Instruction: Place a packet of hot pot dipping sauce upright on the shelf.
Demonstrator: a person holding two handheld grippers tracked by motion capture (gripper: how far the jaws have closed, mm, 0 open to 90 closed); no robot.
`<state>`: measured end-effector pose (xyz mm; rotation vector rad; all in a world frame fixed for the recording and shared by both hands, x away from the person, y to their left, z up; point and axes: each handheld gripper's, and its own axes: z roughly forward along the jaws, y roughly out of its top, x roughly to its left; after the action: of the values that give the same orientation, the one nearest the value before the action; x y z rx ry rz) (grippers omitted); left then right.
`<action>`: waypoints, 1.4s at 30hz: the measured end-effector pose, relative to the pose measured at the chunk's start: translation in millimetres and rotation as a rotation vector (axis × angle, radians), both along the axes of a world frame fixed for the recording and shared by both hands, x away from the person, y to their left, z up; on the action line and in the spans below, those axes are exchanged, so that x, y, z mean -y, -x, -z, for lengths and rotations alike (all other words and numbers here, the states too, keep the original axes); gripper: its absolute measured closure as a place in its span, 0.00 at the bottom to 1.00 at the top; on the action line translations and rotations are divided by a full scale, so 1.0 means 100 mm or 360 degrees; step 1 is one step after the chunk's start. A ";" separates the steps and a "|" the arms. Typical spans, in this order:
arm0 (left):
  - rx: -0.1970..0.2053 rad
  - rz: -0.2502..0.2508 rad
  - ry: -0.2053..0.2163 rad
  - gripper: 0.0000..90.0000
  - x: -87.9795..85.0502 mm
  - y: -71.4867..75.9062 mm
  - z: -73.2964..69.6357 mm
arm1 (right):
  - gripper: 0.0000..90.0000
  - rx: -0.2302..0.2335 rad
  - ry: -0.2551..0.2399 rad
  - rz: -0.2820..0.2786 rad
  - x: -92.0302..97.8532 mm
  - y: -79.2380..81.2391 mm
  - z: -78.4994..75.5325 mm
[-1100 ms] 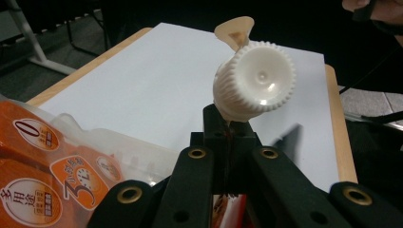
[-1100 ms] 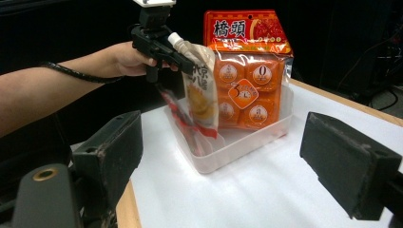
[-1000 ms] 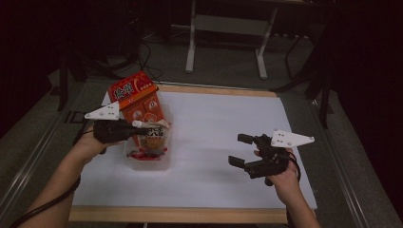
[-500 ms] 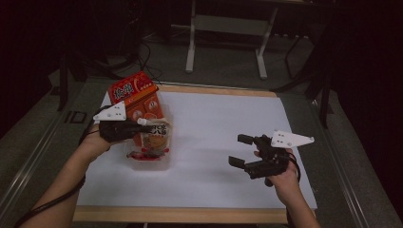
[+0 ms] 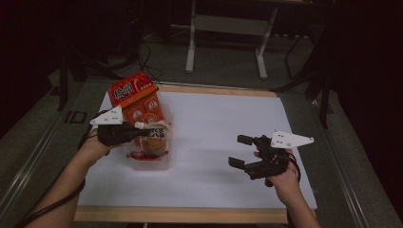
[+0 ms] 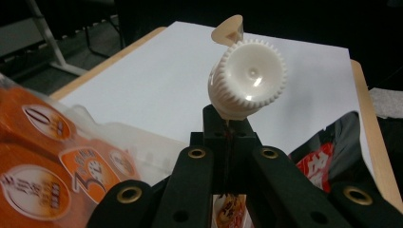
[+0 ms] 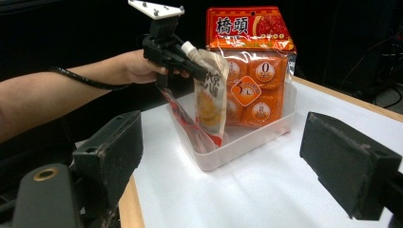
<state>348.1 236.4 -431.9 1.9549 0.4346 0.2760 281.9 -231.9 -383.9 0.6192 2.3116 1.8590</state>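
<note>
Gripping the neck of a soft spouted pouch with a white ribbed screw cap [image 6: 247, 78], the left tool [image 5: 130, 132] is clamped shut on it, holding it upright in a clear plastic tub [image 7: 266, 130]. An orange snack bag [image 7: 252, 61] stands in the tub behind. On the white-covered desk [image 5: 223, 118], well apart, the right tool [image 5: 243, 151] rests with jaws wide apart, empty.

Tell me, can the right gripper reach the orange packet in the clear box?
Probably yes. The right gripper is open, with bare white table between it and the clear box. The orange packet stands tall, though the spouted pouch hangs in front.
</note>
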 end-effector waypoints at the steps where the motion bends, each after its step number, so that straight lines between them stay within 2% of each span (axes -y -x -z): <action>1: 0.0003 0.0005 0.0005 1.00 0.00 0.00 0.02 | 0.16 -0.0001 -0.0001 0.0001 0.00 0.00 0.00; 4: -0.0013 0.0014 0.0049 1.00 -0.02 0.01 0.08 | 0.16 -0.0001 0.0001 -0.0004 -0.01 0.00 0.00; 5: -0.0001 0.0010 0.0048 1.00 -0.03 0.01 0.10 | 0.16 -0.0001 0.0003 -0.0004 -0.01 0.00 0.00; 9: -0.0034 0.0043 0.0045 1.00 -0.03 0.02 0.18 | 0.16 -0.0007 0.0012 -0.0003 -0.01 0.00 0.01; 13: -0.0025 0.0062 0.0020 1.00 -0.01 0.03 0.26 | 0.16 -0.0010 0.0013 -0.0004 -0.01 0.00 0.02; 17: -0.0045 0.0070 0.0046 1.00 -0.02 0.04 0.33 | 0.16 -0.0014 0.0022 -0.0008 -0.01 0.00 0.03; 27: -0.0023 0.0055 0.0100 0.98 -0.10 0.07 0.43 | 0.16 -0.0020 0.0032 -0.0009 -0.01 -0.01 0.04; 31: -0.0019 0.0035 0.0127 0.87 -0.13 0.09 0.41 | 0.16 -0.0023 0.0032 -0.0010 -0.02 0.00 0.04; 33: -0.0020 0.0031 0.0169 0.80 -0.14 0.10 0.38 | 0.16 -0.0021 0.0032 -0.0012 -0.02 0.00 0.03; 37: -0.0012 -0.0016 0.0219 0.57 -0.16 0.12 0.30 | 0.16 -0.0028 0.0032 -0.0011 -0.02 0.00 0.04; 39: 0.0000 -0.0089 0.0216 0.40 -0.15 0.13 0.25 | 0.16 -0.0028 0.0035 -0.0013 -0.02 0.00 0.04; 42: 0.0032 -0.0124 0.0196 0.23 -0.14 0.16 0.19 | 0.16 -0.0025 0.0040 -0.0013 -0.02 0.00 0.04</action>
<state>332.2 250.0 -450.4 1.8161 0.5038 0.3109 281.9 -229.6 -388.0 0.6245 2.3472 1.8325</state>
